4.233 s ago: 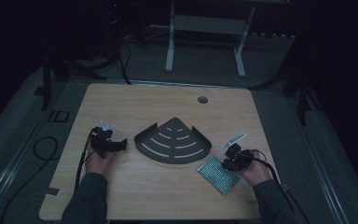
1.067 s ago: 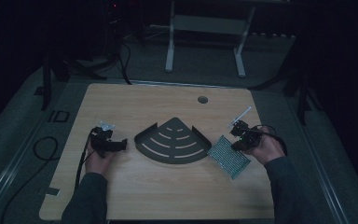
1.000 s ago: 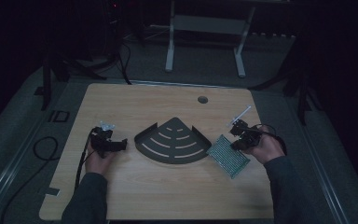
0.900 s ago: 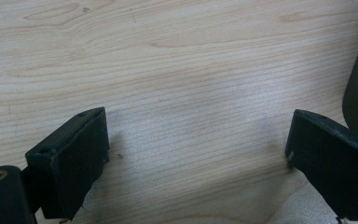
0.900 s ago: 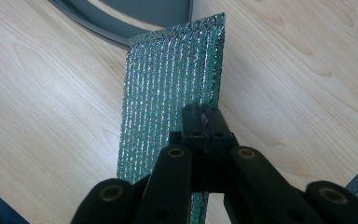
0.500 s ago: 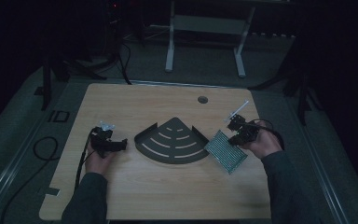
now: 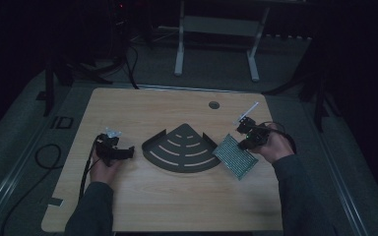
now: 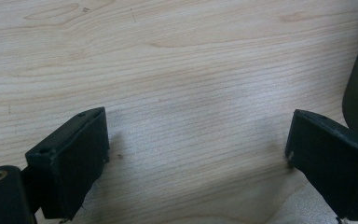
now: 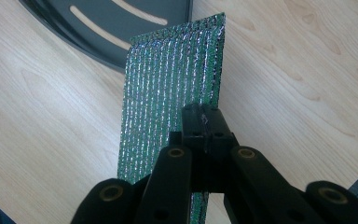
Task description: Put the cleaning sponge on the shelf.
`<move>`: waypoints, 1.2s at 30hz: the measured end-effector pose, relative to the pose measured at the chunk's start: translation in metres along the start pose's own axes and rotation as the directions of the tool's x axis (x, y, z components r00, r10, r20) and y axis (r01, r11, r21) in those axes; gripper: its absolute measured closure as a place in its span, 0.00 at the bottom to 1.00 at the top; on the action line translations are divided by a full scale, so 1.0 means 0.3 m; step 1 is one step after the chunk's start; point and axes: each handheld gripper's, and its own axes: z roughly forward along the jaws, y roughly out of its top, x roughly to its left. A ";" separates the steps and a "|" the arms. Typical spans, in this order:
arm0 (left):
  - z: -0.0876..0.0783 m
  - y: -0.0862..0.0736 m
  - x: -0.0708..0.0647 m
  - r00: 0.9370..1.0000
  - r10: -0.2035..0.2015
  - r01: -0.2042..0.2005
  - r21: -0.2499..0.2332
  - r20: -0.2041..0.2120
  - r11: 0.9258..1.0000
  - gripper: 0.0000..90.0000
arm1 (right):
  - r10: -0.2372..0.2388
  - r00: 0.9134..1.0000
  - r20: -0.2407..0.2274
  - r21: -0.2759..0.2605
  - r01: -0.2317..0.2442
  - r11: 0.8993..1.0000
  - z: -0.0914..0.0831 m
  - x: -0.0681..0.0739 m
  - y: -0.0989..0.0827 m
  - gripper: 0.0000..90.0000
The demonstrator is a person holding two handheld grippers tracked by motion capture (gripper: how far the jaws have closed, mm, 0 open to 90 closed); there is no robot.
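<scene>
Now the right claw (image 7: 246,139), pinched shut on the green sparkly pad (image 7: 235,157), has carried it left, close to the black corner tray (image 7: 181,149). It probably goes in there next, though the dim high view leaves that unsure. The left claw (image 8: 198,154) rests open above the bare surface (image 8: 177,60).

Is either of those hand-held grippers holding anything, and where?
The right hand-held gripper is shut on the green scouring pad at its near edge. The left hand-held gripper is open and holds nothing.

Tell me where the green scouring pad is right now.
In the high view the green scouring pad is on the right side of the table, clamped in the right gripper, just right of the black corner tray.
</scene>
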 end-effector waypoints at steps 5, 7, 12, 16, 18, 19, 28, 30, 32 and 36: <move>0.000 0.000 0.000 1.000 0.000 0.000 0.000 0.000 1.000 0.07 | -0.007 1.000 0.001 0.003 0.007 1.000 0.002 0.002 0.017 1.00; 0.000 0.000 0.000 1.000 0.000 0.000 0.000 0.000 1.000 0.07 | -0.007 1.000 0.002 0.006 0.007 1.000 0.003 0.003 0.022 1.00; 0.000 0.000 0.000 1.000 0.001 -0.001 -0.001 -0.001 1.000 0.07 | -0.008 1.000 0.002 0.002 0.008 1.000 0.001 -0.001 0.034 1.00; 0.000 0.000 0.000 1.000 0.001 -0.001 -0.001 -0.001 1.000 0.07 | -0.004 1.000 0.002 -0.004 0.004 1.000 0.001 -0.003 0.044 1.00; 0.000 0.000 0.000 1.000 0.001 -0.001 -0.002 -0.001 1.000 0.07 | -0.001 1.000 0.000 -0.010 0.001 1.000 0.001 -0.003 0.051 1.00; 0.000 0.000 0.000 1.000 0.001 -0.001 -0.002 -0.001 1.000 0.07 | -0.001 1.000 0.000 -0.010 0.001 1.000 0.001 -0.003 0.051 1.00; 0.000 0.000 0.000 1.000 0.001 -0.001 -0.001 -0.001 1.000 0.07 | -0.008 1.000 -0.008 -0.016 0.008 1.000 0.011 0.007 0.090 1.00; 0.000 0.000 0.000 1.000 0.001 -0.001 -0.001 -0.001 1.000 0.07 | -0.008 1.000 -0.008 -0.021 0.008 1.000 0.012 0.007 0.095 1.00; 0.000 0.000 0.000 1.000 0.001 -0.001 -0.001 -0.001 1.000 0.07 | -0.009 1.000 -0.008 -0.022 0.009 1.000 0.013 0.008 0.101 1.00; 0.000 0.000 0.000 1.000 0.002 -0.002 0.001 0.000 1.000 0.07 | -0.012 1.000 -0.018 -0.021 0.012 1.000 0.019 0.008 0.112 1.00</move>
